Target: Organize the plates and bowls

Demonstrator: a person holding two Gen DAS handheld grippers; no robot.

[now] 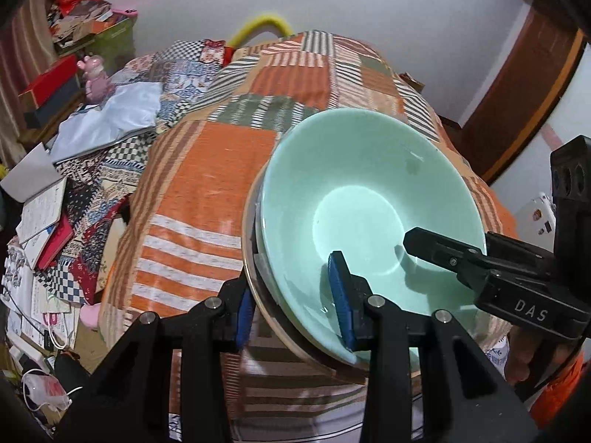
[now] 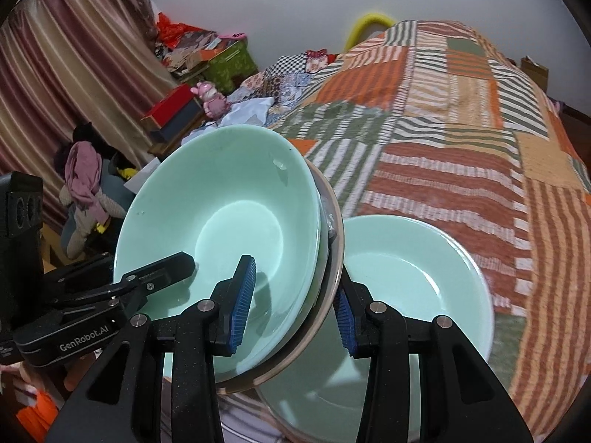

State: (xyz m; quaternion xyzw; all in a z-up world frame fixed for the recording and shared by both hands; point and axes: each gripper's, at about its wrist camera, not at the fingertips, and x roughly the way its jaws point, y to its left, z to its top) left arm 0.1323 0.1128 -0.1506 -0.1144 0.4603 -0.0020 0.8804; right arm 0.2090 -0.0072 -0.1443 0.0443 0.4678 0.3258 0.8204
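Between both grippers hangs a tilted stack of green bowls (image 2: 229,221): the left gripper (image 1: 295,312) and right gripper (image 2: 295,310) each pinch opposite rims. Beyond and lower right, another bowl (image 2: 417,280) rests on the quilt (image 2: 461,140).

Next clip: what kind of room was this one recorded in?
Most likely a lived-in bedroom. A striped orange-and-green patchwork quilt covers what looks like a bed, striped pink-and-cream curtains hang behind, and a pink plush toy sits among books and boxes. The pale green ceramic bowls are handled over the bed.
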